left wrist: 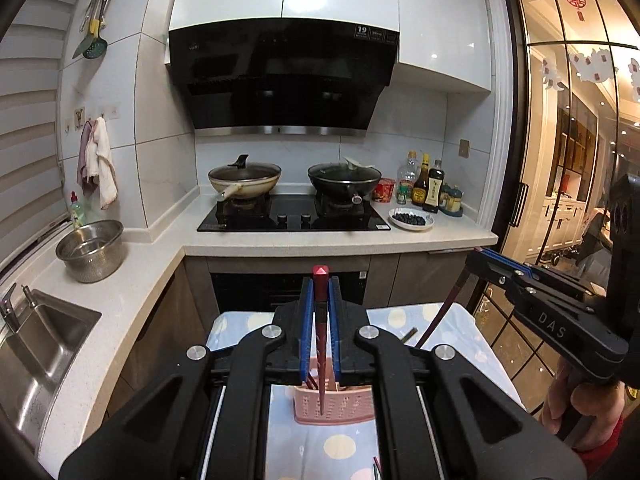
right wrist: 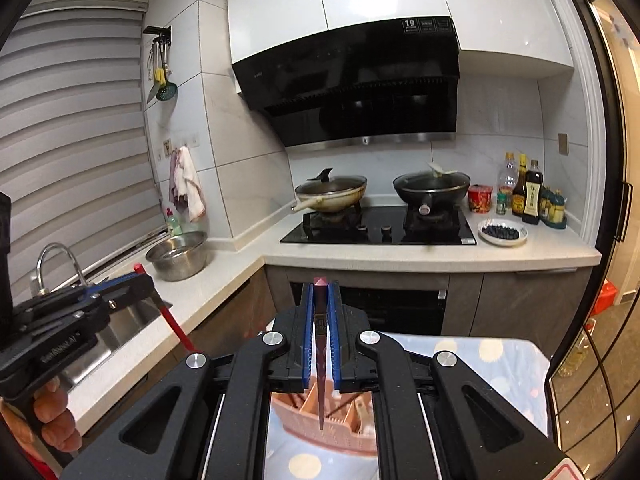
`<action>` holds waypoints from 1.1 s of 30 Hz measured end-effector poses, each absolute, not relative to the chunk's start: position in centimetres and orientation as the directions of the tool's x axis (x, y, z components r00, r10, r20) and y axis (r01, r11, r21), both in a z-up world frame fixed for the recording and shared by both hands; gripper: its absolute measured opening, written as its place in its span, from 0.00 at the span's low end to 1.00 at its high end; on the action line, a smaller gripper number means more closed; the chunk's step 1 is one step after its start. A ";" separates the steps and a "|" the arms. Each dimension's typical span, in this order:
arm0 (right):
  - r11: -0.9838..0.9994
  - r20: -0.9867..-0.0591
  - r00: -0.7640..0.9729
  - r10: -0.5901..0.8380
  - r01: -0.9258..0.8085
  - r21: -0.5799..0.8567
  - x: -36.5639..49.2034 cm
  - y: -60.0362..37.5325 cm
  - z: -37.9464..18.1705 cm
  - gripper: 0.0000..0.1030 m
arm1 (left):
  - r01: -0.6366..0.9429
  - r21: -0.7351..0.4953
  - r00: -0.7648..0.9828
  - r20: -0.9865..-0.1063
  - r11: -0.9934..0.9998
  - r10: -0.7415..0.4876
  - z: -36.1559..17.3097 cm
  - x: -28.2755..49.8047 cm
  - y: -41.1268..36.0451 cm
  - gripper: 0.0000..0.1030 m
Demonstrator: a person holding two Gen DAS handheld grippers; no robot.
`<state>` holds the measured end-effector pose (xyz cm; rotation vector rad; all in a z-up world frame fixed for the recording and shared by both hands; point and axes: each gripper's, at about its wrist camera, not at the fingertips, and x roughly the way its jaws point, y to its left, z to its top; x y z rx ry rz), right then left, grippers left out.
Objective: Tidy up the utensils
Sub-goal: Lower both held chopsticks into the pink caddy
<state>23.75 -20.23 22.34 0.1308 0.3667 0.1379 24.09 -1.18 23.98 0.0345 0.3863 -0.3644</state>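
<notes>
Both grippers are clamped, left gripper [left wrist: 319, 312] on a red chopstick [left wrist: 320, 344], right gripper [right wrist: 320, 320] on a darker chopstick [right wrist: 321, 368]. Each stick hangs tip-down, directly over the pink caddy [left wrist: 340, 404] on my dotted surface [left wrist: 336, 452]. I count two chopsticks held, one caddy.

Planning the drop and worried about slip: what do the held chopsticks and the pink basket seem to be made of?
Red chopstick in the left gripper: smooth, slightly glossy, probably lacquered wood or plastic. Dark chopstick in the right gripper: similar, with a patterned surface. Pink basket: matte moulded plastic, judging by its regular perforated grid.
</notes>
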 end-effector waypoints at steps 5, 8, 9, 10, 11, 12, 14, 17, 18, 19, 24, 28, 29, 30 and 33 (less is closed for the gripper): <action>0.983 -0.351 0.925 0.145 -0.094 0.158 26.7 -20.5 23.0 0.07 | 0.345 -0.033 0.877 -0.346 0.938 -0.334 26.3 26.7 -1.7 0.07; 0.982 -0.369 0.918 0.145 -0.087 0.170 28.3 -20.6 22.4 0.07 | 0.344 -0.032 0.877 -0.347 0.938 -0.333 26.5 28.2 -2.3 0.07; 0.981 -0.379 0.914 0.147 -0.086 0.173 28.9 -20.6 21.9 0.07 | 0.342 -0.030 0.877 -0.350 0.939 -0.330 26.4 28.7 -2.5 0.07; 0.981 -0.387 0.910 0.148 -0.086 0.174 29.2 -20.6 21.6 0.07 | 0.339 -0.029 0.875 -0.356 0.940 -0.327 26.2 29.2 -2.6 0.07; 0.982 -0.396 0.906 0.147 -0.084 0.172 29.6 -20.5 21.1 0.07 | 0.340 -0.030 0.873 -0.362 0.940 -0.327 25.9 29.7 -2.7 0.07; 0.982 -0.405 0.902 0.147 -0.083 0.170 30.0 -20.4 20.7 0.07 | 0.339 -0.032 0.870 -0.370 0.940 -0.327 25.5 30.1 -2.8 0.07; 0.982 -0.425 0.893 0.151 -0.085 0.170 30.6 -20.2 19.7 0.07 | 0.340 -0.033 0.862 -0.388 0.940 -0.326 24.6 30.8 -3.1 0.07; 0.983 -0.453 0.878 0.153 -0.087 0.164 31.3 -20.0 18.2 0.07 | 0.338 -0.034 0.848 -0.423 0.941 -0.319 23.0 32.0 -3.5 0.07; 0.983 -0.461 0.874 0.154 -0.088 0.163 31.4 -19.9 17.7 0.07 | 0.337 -0.034 0.843 -0.435 0.941 -0.317 22.4 32.2 -3.7 0.07; 0.983 -0.467 0.870 0.156 -0.090 0.162 31.5 -19.7 17.3 0.07 | 0.337 -0.035 0.837 -0.446 0.941 -0.316 21.8 32.5 -3.9 0.07; 0.984 -0.495 0.855 0.154 -0.088 0.155 32.0 -19.4 15.6 0.07 | 0.338 -0.041 0.816 -0.485 0.940 -0.315 19.7 33.5 -4.2 0.07; 0.984 -0.515 0.843 0.155 -0.085 0.157 32.1 -19.4 14.3 0.07 | 0.332 -0.041 0.804 -0.511 0.942 -0.306 18.2 34.0 -4.4 0.07; 0.984 -0.519 0.841 0.155 -0.084 0.158 32.2 -19.4 14.1 0.07 | 0.328 -0.039 0.802 -0.517 0.944 -0.300 17.8 34.1 -4.5 0.07; 0.984 -0.523 0.838 0.155 -0.083 0.158 32.2 -19.4 13.8 0.07 | 0.325 -0.035 0.800 -0.523 0.945 -0.295 17.5 34.2 -4.6 0.07; 0.985 -0.535 0.831 0.152 -0.080 0.156 32.1 -19.4 13.0 0.07 | 0.321 -0.031 0.790 -0.543 0.947 -0.286 16.5 34.6 -4.7 0.07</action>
